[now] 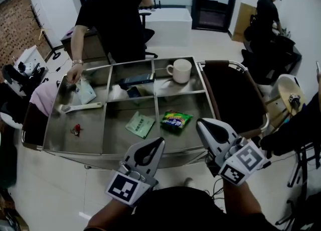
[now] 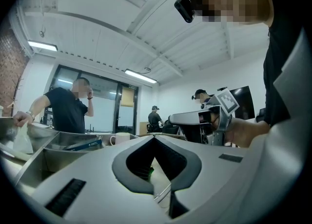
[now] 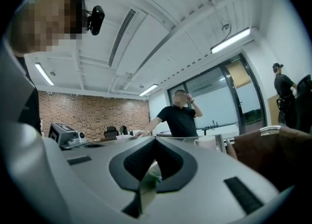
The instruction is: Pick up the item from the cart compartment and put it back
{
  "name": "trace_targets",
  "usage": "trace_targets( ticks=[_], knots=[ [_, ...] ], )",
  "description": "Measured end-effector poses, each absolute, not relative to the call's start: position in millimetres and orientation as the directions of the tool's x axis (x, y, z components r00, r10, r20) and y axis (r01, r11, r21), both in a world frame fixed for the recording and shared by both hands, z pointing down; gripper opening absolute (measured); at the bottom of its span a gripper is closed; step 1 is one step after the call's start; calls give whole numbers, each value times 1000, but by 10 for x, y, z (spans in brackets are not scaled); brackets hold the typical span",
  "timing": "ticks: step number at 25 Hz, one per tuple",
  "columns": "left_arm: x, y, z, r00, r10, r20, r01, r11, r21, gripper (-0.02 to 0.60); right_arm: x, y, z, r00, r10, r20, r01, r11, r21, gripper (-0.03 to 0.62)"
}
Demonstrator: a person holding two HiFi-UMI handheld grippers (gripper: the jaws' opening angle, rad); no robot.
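Note:
The steel cart tray (image 1: 105,124) is split into several compartments. A green snack packet (image 1: 175,120) lies in the near right compartment, and a pale green sachet (image 1: 140,124) in the near middle one. Behind them are a white mug (image 1: 179,70) and a dark blue box (image 1: 136,80). My left gripper (image 1: 160,140) hovers over the tray's front rim, shut and empty. My right gripper (image 1: 199,123) is held just right of the snack packet, also shut and empty. In the left gripper view the jaws (image 2: 154,137) meet at the tip. The right gripper (image 3: 155,138) looks the same in its own view.
A person (image 1: 115,19) stands at the cart's far side with a hand (image 1: 73,74) on a clear bag (image 1: 85,92) in the left compartment. A white scoop (image 1: 77,107) and a small red item (image 1: 76,129) lie there too. A dark seat (image 1: 235,94) adjoins the cart's right end.

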State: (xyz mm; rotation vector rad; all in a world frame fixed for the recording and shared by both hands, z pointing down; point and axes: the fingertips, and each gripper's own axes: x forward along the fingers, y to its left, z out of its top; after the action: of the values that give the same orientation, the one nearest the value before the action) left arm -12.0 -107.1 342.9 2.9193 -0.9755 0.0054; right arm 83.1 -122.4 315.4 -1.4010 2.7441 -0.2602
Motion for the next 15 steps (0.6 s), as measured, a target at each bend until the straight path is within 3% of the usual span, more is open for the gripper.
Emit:
trace_targets(
  ticks=[15],
  knots=[
    [-17,-1043,3415,812,-583,34,-584,-811,43,0,982,-863,3289,-541,-840,41,-833,530,-157,11]
  ],
)
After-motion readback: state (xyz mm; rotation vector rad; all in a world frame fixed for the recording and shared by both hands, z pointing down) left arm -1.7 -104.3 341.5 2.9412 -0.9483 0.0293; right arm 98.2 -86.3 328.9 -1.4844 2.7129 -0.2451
